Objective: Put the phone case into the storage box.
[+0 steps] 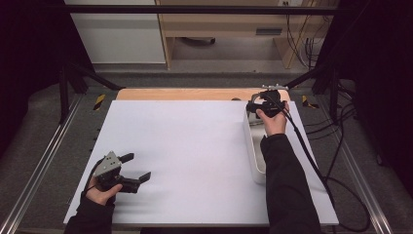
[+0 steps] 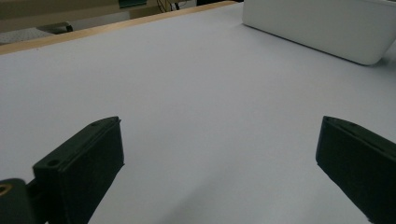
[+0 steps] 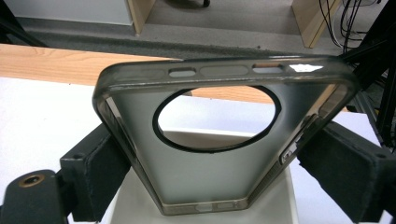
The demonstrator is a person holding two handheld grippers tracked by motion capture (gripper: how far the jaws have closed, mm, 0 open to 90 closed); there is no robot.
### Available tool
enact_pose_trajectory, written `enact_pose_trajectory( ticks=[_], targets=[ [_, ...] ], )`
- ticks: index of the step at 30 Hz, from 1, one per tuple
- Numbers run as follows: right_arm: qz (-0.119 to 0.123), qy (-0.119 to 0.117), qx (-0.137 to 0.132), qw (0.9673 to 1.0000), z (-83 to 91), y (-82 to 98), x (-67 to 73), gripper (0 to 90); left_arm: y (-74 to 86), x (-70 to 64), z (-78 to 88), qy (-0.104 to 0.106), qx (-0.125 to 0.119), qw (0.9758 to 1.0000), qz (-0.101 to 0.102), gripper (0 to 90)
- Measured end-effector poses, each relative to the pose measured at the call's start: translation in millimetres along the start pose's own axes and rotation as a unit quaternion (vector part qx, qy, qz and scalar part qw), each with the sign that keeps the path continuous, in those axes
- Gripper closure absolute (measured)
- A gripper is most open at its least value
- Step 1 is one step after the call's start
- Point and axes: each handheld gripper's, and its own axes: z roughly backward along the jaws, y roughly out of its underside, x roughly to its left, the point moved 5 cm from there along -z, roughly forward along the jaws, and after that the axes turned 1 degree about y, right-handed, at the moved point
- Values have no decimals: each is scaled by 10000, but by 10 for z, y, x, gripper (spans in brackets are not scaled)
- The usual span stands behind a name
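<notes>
A translucent grey phone case (image 3: 140, 121) with a large round camera hole stands upright between the jaws of my right gripper (image 3: 215, 155), which is shut on its two long sides. In the high view my right gripper (image 1: 254, 105) hovers over the far end of a long white tray (image 1: 254, 151) at the right of the table. The tray's pale inside (image 3: 140, 203) lies just below the case. My left gripper (image 1: 137, 166) rests near the front left of the white board, open. Its jaws (image 2: 219, 149) stand wide apart with nothing between them.
The white board (image 1: 185, 146) covers the table, with a wooden strip (image 1: 195, 94) along its far edge. The tray's side (image 2: 322, 28) lies ahead and to the right of the left gripper. A black cable (image 1: 311, 161) trails off the table's right side.
</notes>
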Motion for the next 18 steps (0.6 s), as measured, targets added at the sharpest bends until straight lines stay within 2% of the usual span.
enact_pose_trajectory(
  ticks=[18],
  targets=[
    [31, 72, -37, 10000, -34, 26, 30, 112, 5, 0, -5, 5, 18, 10000, -7, 5]
  ],
)
